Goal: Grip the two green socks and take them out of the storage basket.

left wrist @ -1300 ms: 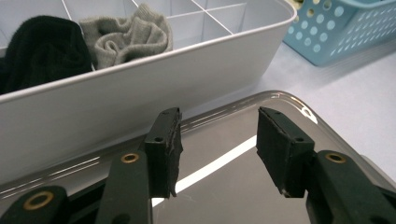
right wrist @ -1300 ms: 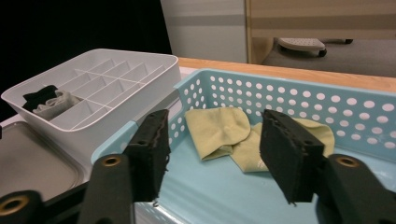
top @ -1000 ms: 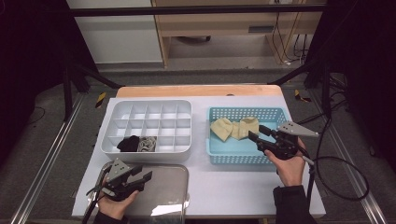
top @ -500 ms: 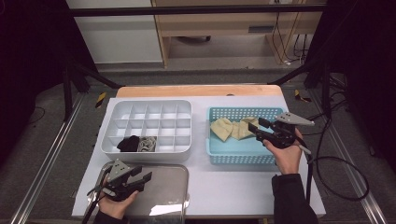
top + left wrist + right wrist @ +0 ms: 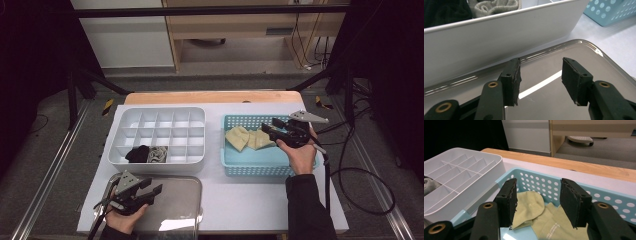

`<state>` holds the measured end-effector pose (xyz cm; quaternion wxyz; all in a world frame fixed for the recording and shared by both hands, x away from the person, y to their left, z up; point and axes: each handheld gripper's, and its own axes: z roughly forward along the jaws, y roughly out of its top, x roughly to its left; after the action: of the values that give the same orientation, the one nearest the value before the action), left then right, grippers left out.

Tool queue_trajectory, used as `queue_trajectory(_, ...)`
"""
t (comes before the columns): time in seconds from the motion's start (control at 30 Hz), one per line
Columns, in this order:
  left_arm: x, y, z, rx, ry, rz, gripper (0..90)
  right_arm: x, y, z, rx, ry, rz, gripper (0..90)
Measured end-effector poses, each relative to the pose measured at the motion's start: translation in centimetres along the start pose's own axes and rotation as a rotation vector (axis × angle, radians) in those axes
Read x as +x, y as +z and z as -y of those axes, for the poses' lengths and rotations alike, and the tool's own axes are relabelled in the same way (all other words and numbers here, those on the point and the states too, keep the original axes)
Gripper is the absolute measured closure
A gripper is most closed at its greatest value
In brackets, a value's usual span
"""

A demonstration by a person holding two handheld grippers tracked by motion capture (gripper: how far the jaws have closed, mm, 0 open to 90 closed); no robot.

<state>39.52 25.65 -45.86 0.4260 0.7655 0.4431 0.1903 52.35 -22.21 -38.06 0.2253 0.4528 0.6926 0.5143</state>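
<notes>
Right of centre in the high view, on the white bench (image 5: 240, 200): a light blue perforated plastic basket (image 5: 250, 167), holding pale yellow-green cloth pieces (image 5: 245, 137) in its left half, overlapped. Just above the cloths and the basket's right part: the right gripper (image 5: 267, 127), jaws open with nothing between them, pointing left. Left of centre: a white plastic tray with many square compartments (image 5: 157, 132); in its front row, a black rolled sock (image 5: 137, 153) and a grey rolled sock (image 5: 157, 155) in neighbouring compartments, other compartments bare. At lower left: a shiny flat metal tray (image 5: 180, 200), with the left gripper (image 5: 155, 192) above it, jaws open, gripping nothing.
</notes>
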Motion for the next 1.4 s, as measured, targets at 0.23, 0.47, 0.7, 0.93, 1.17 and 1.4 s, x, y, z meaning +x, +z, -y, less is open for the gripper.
queue_trajectory(0.23,0.1,0.0,0.0,-0.002,-0.002,0.0,48.7,-0.9,1.1,0.0,0.0,0.02,0.014,48.5)
queue_trajectory(0.47,0.1,0.1,0.1,0.002,0.001,0.001,48.7,-1.7,2.3,0.4,0.022,0.032,0.027,50.8)
queue_trajectory(0.7,0.2,0.1,0.1,0.003,-0.001,0.0,48.8,-2.1,3.6,1.0,0.038,0.041,0.028,51.6)
queue_trajectory(0.93,0.2,0.2,0.1,0.006,0.001,0.001,49.1,-2.7,4.7,1.8,0.093,0.032,0.058,53.1)
queue_trajectory(1.17,0.2,0.2,0.2,0.005,0.001,-0.002,49.2,-2.7,5.5,2.3,0.15,-0.004,0.073,53.7)
queue_trajectory(1.4,0.2,0.2,0.2,0.005,0.001,-0.003,49.3,-2.8,5.9,2.8,0.185,-0.021,0.074,53.9)
